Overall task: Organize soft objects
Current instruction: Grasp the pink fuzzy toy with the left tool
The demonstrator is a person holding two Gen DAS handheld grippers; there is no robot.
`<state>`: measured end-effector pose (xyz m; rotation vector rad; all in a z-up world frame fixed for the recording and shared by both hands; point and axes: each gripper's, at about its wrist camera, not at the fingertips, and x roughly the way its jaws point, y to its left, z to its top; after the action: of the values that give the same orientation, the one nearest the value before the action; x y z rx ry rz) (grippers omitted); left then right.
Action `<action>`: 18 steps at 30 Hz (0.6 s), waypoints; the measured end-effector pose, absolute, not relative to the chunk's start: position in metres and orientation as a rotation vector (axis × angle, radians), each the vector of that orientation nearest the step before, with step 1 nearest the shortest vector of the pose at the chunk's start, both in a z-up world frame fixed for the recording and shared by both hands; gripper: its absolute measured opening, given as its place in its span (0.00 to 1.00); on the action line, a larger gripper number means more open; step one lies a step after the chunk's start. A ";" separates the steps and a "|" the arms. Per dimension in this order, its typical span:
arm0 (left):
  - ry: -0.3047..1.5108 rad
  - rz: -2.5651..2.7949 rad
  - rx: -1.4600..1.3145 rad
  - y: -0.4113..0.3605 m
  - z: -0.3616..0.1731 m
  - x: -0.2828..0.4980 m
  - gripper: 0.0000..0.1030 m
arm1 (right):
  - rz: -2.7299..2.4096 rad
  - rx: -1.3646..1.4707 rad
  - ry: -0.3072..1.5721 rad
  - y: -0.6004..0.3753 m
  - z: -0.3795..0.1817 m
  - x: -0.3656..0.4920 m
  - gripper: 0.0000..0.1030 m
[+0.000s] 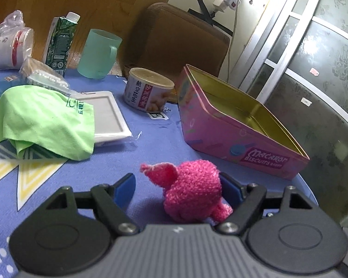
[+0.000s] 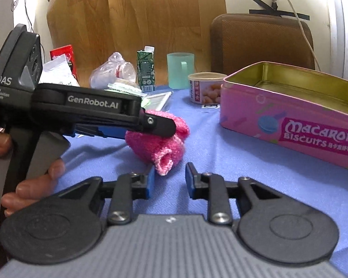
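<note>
A rolled pink knitted cloth [image 1: 192,192] lies on the blue tablecloth between the fingers of my left gripper [image 1: 181,187], which is open; the right pad touches the cloth, the left pad stands apart. In the right wrist view the left gripper [image 2: 148,127] reaches over the pink cloth [image 2: 157,143] from the left. My right gripper [image 2: 169,181] is open and empty just in front of the cloth. An open pink biscuit tin [image 1: 239,129] stands to the right, and it also shows in the right wrist view [image 2: 290,120]. A green cloth [image 1: 41,120] lies at the left.
A peanut can [image 1: 148,90], a mint mug [image 1: 97,53], a green carton [image 1: 60,41], a white tray [image 1: 109,118] and bagged cups [image 1: 9,44] crowd the table's back. A brown chair [image 1: 176,39] stands behind. The table edge runs just right of the tin.
</note>
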<state>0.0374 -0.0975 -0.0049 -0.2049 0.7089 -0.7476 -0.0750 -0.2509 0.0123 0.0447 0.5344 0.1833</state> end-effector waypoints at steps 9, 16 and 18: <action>0.707 -0.736 -0.235 -0.091 -0.006 0.040 0.77 | 0.165 0.025 0.563 -0.250 0.005 -0.073 0.38; 0.707 -0.742 -0.252 -0.088 -0.007 0.039 0.76 | 0.154 0.022 0.564 -0.248 0.005 -0.074 0.40; 0.711 -0.775 -0.255 -0.088 -0.007 0.038 0.71 | 0.154 0.021 0.563 -0.248 0.005 -0.075 0.40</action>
<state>0.0381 -0.0882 -0.0067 -0.2553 0.7105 -0.7753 -0.0749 -0.2480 0.0045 0.0213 0.5635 0.1537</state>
